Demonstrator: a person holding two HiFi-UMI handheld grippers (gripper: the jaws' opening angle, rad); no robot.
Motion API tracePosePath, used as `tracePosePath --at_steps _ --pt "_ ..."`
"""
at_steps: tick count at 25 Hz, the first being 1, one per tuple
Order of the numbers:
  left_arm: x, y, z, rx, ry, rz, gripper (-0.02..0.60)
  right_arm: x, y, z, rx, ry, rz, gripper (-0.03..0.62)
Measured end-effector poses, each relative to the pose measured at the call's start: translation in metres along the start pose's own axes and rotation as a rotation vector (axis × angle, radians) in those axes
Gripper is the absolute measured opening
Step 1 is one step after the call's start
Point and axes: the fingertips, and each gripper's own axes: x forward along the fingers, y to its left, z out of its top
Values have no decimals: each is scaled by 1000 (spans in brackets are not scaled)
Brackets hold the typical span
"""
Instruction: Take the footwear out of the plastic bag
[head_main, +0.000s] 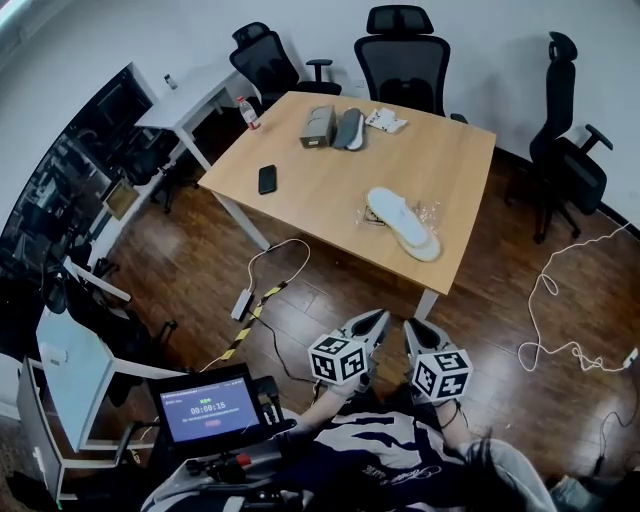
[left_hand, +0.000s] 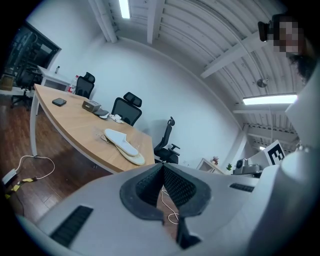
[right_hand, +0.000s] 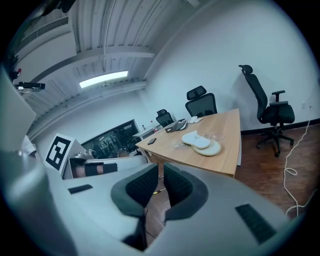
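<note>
I'm hanging back: left gripper (head_main: 378, 318) pinched together, right gripper (head_main: 413, 326) barely apart, both empty. Slippers (head_main: 403, 222) are lying diagonally on the table (head_main: 330, 180) dead ahead, slightly nearer the right.

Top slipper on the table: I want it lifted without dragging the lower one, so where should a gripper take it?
Probably the end of the top slipper that projects past the lower slipper, toward the middle of the table. It lies flat and thin, so come from above there, jaws straddling its long edges; the other end overlaps its mate.
</note>
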Motion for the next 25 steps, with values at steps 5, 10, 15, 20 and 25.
tracePosePath --at_steps 5,10,15,20,25 --pt "-11 11 6 10 -1 -34 4 11 13 -1 -6 -6 -27 9" --pt "-22 22 10 13 -8 -46 3 17 29 -5 -18 -2 -30 9" --pt "-22 26 8 1 0 -64 3 18 30 -8 -23 2 -48 8" --pt "-24 27 2 -8 5 -74 4 17 32 -14 -33 7 -57 9" --pt "-20 31 6 -11 4 -72 5 21 29 -12 -29 8 -58 8"
